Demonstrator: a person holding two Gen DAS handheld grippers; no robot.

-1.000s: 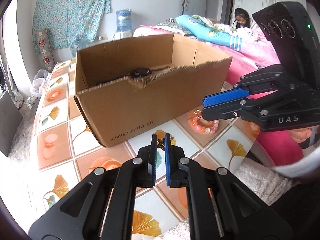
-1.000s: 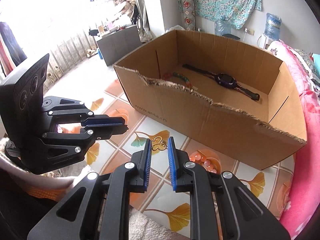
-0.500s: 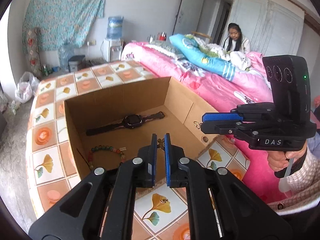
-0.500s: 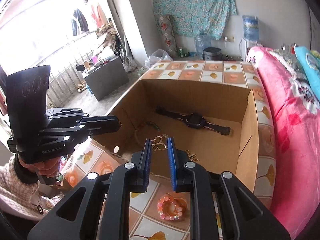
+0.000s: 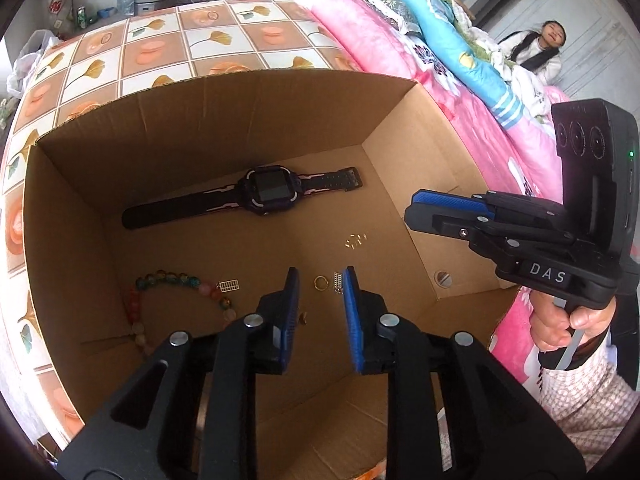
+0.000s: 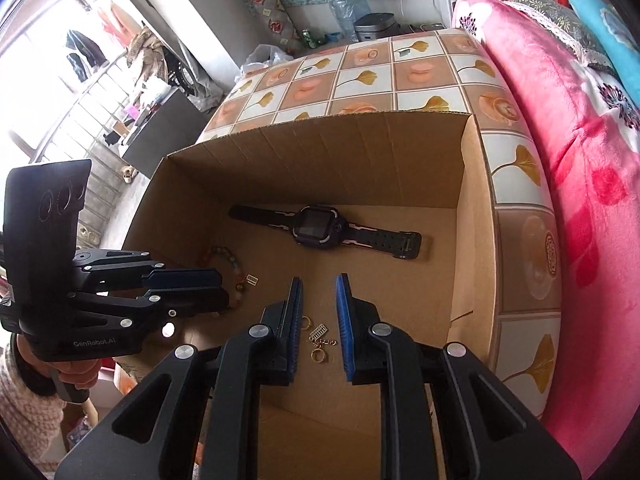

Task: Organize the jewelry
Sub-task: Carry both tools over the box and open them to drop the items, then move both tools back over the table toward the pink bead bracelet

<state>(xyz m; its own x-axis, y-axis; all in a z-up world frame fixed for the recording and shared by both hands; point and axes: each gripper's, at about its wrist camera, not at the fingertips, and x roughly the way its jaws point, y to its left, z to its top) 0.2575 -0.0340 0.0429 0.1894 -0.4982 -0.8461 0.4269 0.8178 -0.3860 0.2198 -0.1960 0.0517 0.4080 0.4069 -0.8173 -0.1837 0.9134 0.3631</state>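
Ring (image 5: 320,282) lies below open left gripper (image 5: 320,292).

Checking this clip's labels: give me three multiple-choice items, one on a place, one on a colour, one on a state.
1. Where does the black square-faced smartwatch lie?
A. on the tiled tabletop
B. on the floor of the brown cardboard box
C. on the pink bed

2. What colour are the left gripper's pads?
A. red
B. blue
C. white

3. How does the left gripper stand?
A. shut on the watch
B. shut on a beaded bracelet
C. open, gripping nothing

Key: 1 B, the watch rests within the box walls; 2 B, both pads show blue; 3 C, its jaws have just been opening, with a gap and nothing pressed between them.
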